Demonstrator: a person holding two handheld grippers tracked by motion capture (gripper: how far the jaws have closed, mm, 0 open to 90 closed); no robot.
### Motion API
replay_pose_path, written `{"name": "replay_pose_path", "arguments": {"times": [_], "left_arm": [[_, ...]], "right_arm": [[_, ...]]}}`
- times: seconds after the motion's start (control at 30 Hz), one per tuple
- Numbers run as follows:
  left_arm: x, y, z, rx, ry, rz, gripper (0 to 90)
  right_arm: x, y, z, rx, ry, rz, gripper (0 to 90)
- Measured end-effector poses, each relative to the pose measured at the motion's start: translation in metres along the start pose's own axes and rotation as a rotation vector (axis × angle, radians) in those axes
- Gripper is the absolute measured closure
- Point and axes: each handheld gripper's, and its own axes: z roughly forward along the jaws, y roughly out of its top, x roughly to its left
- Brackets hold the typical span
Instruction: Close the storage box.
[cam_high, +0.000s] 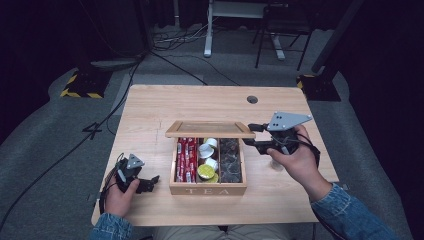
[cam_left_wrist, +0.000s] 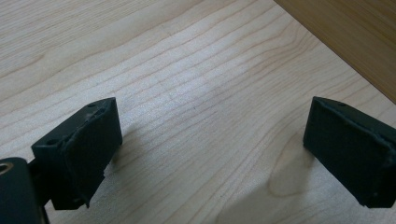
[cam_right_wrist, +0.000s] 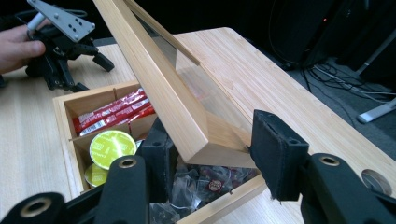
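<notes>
While the lid (cam_high: 210, 129) of the tea box (cam_high: 208, 189) stands raised at the centre of the high view, we see the right claw (cam_high: 253, 135) at the lid's right end, centre-right of that frame. In the right claw's own view the lid (cam_right_wrist: 154, 79) slants from the top of the frame down to its middle, and its lower corner sits between the two jaws; the right-hand pad (cam_right_wrist: 275, 154) stands just off the wood, so the right claw (cam_right_wrist: 210, 163) is released, with nothing clenched. Whether the left-hand pad touches the lid we cannot tell.

Inside the box we see red sachets (cam_right_wrist: 114, 112) in one compartment, yellow-green capsules (cam_right_wrist: 112, 147) in the next, and dark wrapped packets (cam_right_wrist: 205, 182) right under the claw.

The left claw (cam_high: 150, 182) rests low at the lower left of the high view, just beside the box's left wall, its jaws spread wide and empty over bare table (cam_left_wrist: 187, 93).

Open wood lies above the box and along the right of the frame, up to the table's edge and a round cable hole (cam_high: 252, 99) at the upper right.
</notes>
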Motion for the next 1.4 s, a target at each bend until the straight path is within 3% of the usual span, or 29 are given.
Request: {"name": "replay_pose_path", "arguments": {"times": [0.13, 0.27, 0.6, 0.77, 1.0, 1.4], "left_arm": [[0.0, 0.0, 0.0, 0.0, 0.0, 0.0, 4.8], [0.0, 0.0, 0.0, -0.001, -0.001, -0.001, 4.8], [-0.001, 0.0, 0.0, -0.002, 0.003, -0.005, 4.8], [0.0, 0.0, 0.0, 0.0, 0.003, -0.003, 4.8], [0.0, 0.0, 0.0, 0.0, 0.003, -0.003, 4.8], [0.0, 0.0, 0.0, 0.001, 0.004, -0.002, 4.8]], "right_arm": [[0.007, -0.008, 0.001, 0.001, -0.004, 0.006, 47.1], [0.016, -0.016, 0.003, 0.001, -0.023, -0.019, 45.3], [0.033, -0.034, 0.008, 0.042, -0.035, -0.032, 39.7], [0.04, -0.045, 0.011, 0.049, -0.036, -0.01, 36.5], [0.049, -0.056, 0.015, 0.071, -0.056, -0.043, 35.4], [0.059, -0.07, 0.02, 0.091, -0.068, -0.042, 32.9]]}}
